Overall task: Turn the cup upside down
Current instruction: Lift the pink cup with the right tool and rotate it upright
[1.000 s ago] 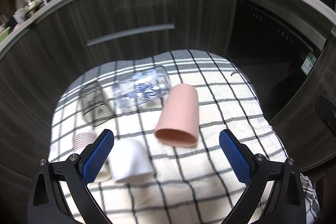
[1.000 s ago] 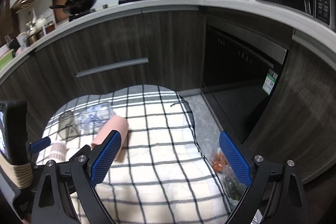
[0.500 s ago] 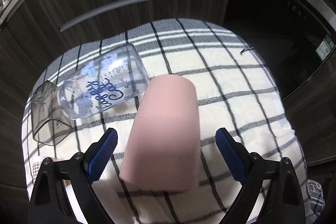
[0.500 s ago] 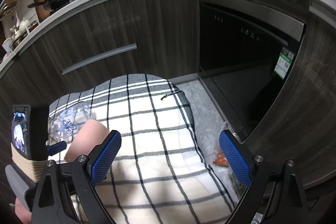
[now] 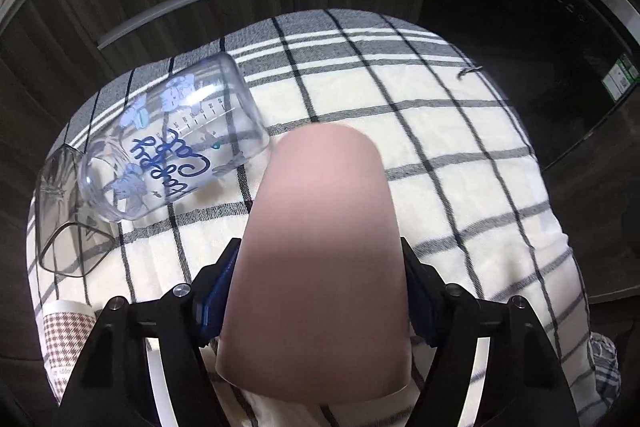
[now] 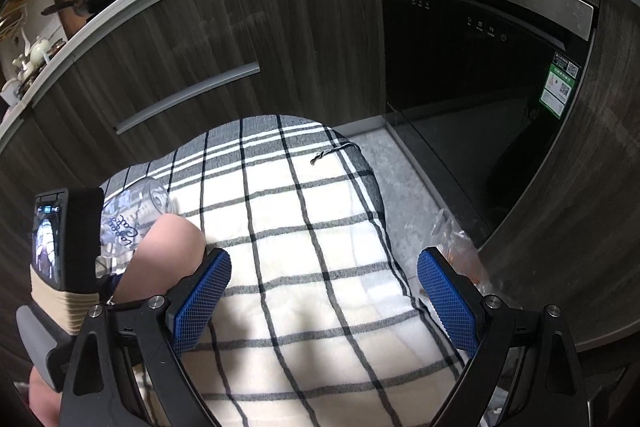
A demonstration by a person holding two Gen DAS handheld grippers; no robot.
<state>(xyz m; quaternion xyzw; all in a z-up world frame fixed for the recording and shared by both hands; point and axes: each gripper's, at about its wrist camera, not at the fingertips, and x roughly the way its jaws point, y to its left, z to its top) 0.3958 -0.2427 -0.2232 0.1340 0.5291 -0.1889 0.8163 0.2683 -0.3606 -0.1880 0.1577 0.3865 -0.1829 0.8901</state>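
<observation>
A pink cup (image 5: 320,259) lies on its side on the checked cloth (image 5: 440,147), its closed base pointing away from me and its open rim toward the camera. My left gripper (image 5: 318,291) is shut on the pink cup, one blue pad on each side of it near the rim. The cup also shows in the right wrist view (image 6: 164,251), beside the left gripper's camera body. My right gripper (image 6: 324,303) is open and empty above the cloth, to the right of the cup.
A clear printed glass (image 5: 172,147) lies on its side just left of the pink cup. A smoky clear container (image 5: 60,223) and a checked paper cup (image 5: 64,331) lie further left. Dark cabinets (image 6: 200,39) and a dishwasher (image 6: 480,67) stand behind the cloth.
My left gripper has moved down and forward around the pink cup and closed on it. The right gripper has stayed open and tilted slightly downward.
</observation>
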